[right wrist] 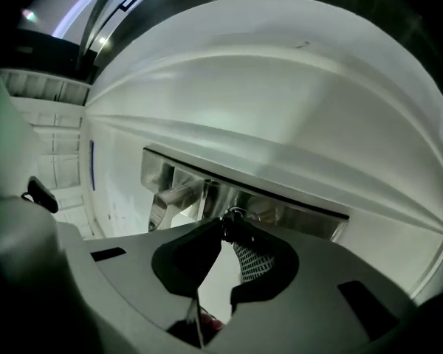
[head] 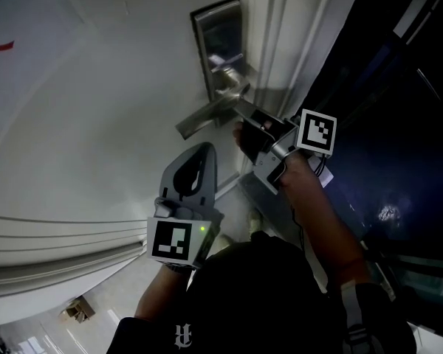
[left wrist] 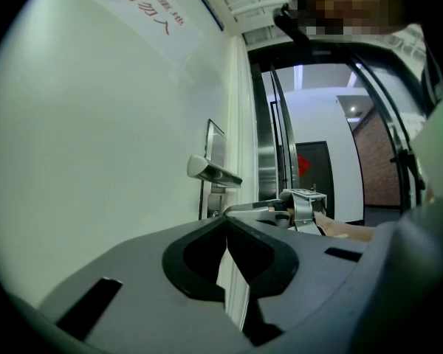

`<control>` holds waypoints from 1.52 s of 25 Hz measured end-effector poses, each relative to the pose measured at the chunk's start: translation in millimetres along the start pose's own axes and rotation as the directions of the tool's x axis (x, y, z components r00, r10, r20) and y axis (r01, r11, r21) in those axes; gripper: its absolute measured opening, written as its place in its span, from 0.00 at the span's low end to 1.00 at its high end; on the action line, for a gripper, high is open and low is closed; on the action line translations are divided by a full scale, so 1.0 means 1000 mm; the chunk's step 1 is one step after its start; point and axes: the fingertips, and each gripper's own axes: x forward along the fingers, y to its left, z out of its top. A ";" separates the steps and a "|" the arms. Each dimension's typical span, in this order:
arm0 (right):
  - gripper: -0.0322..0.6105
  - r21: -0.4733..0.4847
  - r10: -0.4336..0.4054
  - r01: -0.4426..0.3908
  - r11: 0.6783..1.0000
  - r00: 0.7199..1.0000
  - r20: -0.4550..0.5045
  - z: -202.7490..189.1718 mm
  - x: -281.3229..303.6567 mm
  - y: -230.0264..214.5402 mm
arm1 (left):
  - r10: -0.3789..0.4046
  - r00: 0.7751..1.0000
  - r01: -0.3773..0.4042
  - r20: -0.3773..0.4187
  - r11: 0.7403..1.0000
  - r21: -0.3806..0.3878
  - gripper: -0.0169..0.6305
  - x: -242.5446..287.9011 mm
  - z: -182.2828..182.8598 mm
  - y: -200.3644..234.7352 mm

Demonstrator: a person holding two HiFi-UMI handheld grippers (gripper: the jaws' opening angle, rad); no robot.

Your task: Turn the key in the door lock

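- The white door point(head: 81, 124) filled the left side of the head view, and its edge ran up the middle of the frame.
- The left gripper point(head: 204, 152) hung low beside the door face, below the handle and clear of it. Its jaws were pressed together at the tips with nothing between them point(left wrist: 225, 224), and they pointed up along the door toward the lock.
- The silver handle point(head: 207, 118) was a lever. Its long axis ran from the lock plate down and to the left, and its free end pointed away from the door's edge.
- The steel lock plate point(head: 218, 44) stood as a tall strip close to the door's edge, with the lever's root at its lower part.
- The key point(right wrist: 235, 215) sat in the plate beside the lever's root point(right wrist: 173, 196). Only its head and a small ring showed. What showed lay in line with the jaws and pointed into the plate; the shaft was hidden.
- The right gripper point(right wrist: 225, 226) was pinched narrow on the key's head, its tips right against the plate. Its marker cube point(head: 317, 132) lay to the right.
- A dark doorway point(head: 399, 124) lay beyond the door's edge.
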 end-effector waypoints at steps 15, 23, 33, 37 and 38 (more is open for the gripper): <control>0.11 -0.861 -0.186 0.120 0.495 0.982 0.030 -0.006 -0.020 0.037 | -0.036 0.999 0.036 -0.009 0.999 -0.010 0.04 0.005 -0.006 -0.009; 0.11 -0.996 -0.303 0.074 -0.045 0.949 0.084 -0.018 -0.020 0.038 | -0.039 0.999 0.039 0.001 0.999 -0.011 0.04 0.003 -0.002 -0.008; 0.20 -0.437 -0.287 -0.151 -0.887 0.921 0.264 -0.033 -0.011 0.015 | -0.030 1.000 0.030 0.000 0.999 -0.015 0.04 0.000 -0.003 -0.006; 0.20 -0.308 -0.248 -0.151 -0.939 0.920 0.305 -0.027 -0.001 0.011 | -0.029 1.000 0.029 -0.002 0.999 -0.020 0.04 0.000 -0.004 -0.006; 0.20 -0.288 -0.242 -0.152 -0.946 0.919 0.311 -0.026 0.001 0.010 | -0.029 1.000 0.029 -0.002 0.999 -0.021 0.04 -0.001 -0.005 -0.007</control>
